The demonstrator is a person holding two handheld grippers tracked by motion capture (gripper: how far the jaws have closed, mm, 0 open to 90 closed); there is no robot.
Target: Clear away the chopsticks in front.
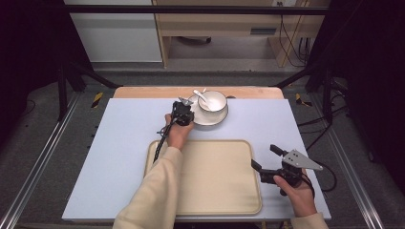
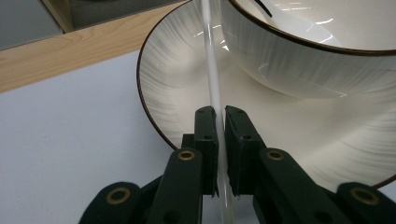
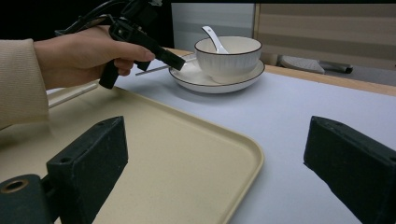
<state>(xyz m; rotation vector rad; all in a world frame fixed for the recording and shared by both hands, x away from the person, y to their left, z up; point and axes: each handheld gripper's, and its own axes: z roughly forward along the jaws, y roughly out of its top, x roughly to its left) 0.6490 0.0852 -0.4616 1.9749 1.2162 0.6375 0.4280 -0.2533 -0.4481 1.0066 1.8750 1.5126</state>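
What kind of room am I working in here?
Likely a lab recording station, not a kitchen: black frame posts around the table, loose cables behind, and a staged bowl and tray.

Count: one white ceramic bowl [image 1: 213,100]; one white dark-rimmed plate [image 1: 206,119]; one white spoon [image 1: 202,97]; one thin translucent white rod [image 2: 215,88]; one beige rectangular plastic tray [image 1: 215,186]; two black two-jaw grippers

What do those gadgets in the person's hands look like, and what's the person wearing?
Both are black two-jaw tools. The left gripper has brass-coloured rivets and a trailing black cable. The right gripper carries a grey three-cornered plate. The sleeves are cream.
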